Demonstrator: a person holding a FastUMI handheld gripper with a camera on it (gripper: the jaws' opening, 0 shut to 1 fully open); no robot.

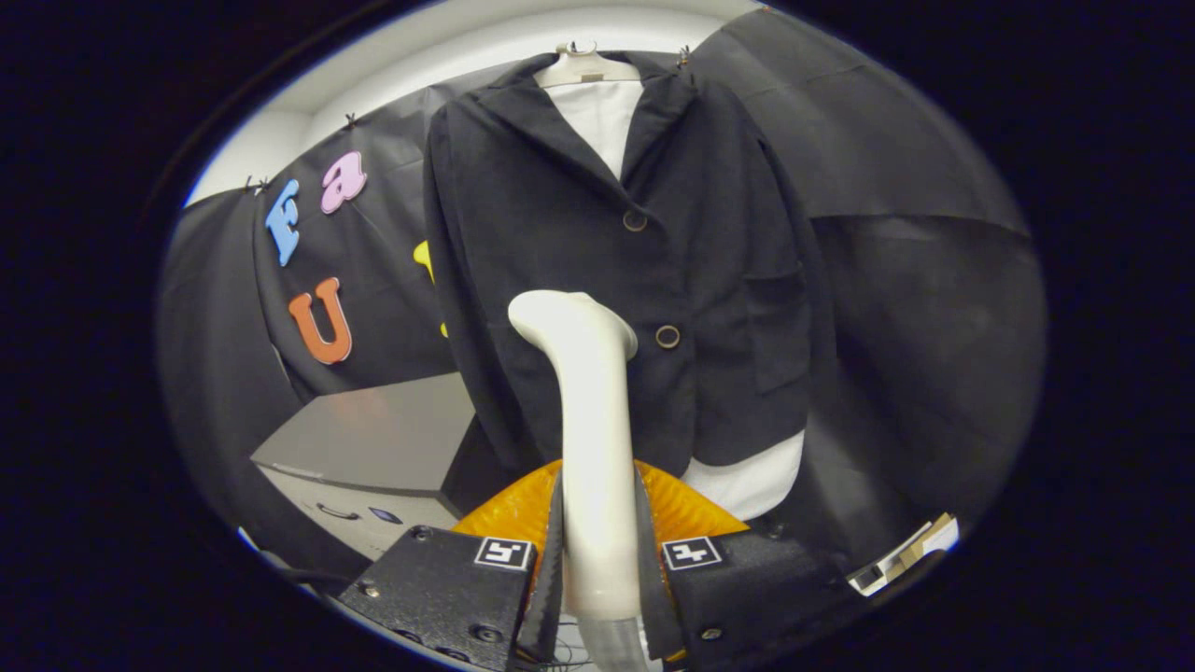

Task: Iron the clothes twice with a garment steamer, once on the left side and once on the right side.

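Jaws clamped on the steamer (586,439): both fingers (549,560) press its white handle from either side, handle standing upright between them. Gripper (597,569) sits low, with a square marker tag on top of each finger block.

Steamer handle rises straight up from between the jaws and bends at the top into a flared head (560,317), angled slightly to the left and forward. A grey hose section (611,644) leaves the handle's lower end, below the jaws. Can't tell whether the head touches the cloth or is just short of it; it overlaps the jacket front in view.

Jacket (597,243) hangs dead ahead, beyond the jaws, on a pale hanger (583,65) against the black booth wall (896,233). Dark fabric, lapels open, white shirt (602,112) showing at the collar and again as a hem below the jacket's bottom edge. Two round buttons down the front: upper button (635,220) above the steamer head, lower button (667,336) just right of the head, close to it. Patch pocket (780,327) further right of the head.

Orange ribbed part (518,509) directly behind the fingers, either side of the handle, below the jacket hem.

Left of the jaws and lower: grey cabinet (373,439) with a drawer handle (336,511) on its front. Right of the jaws, low: some cardboard pieces (910,551), detail unclear.
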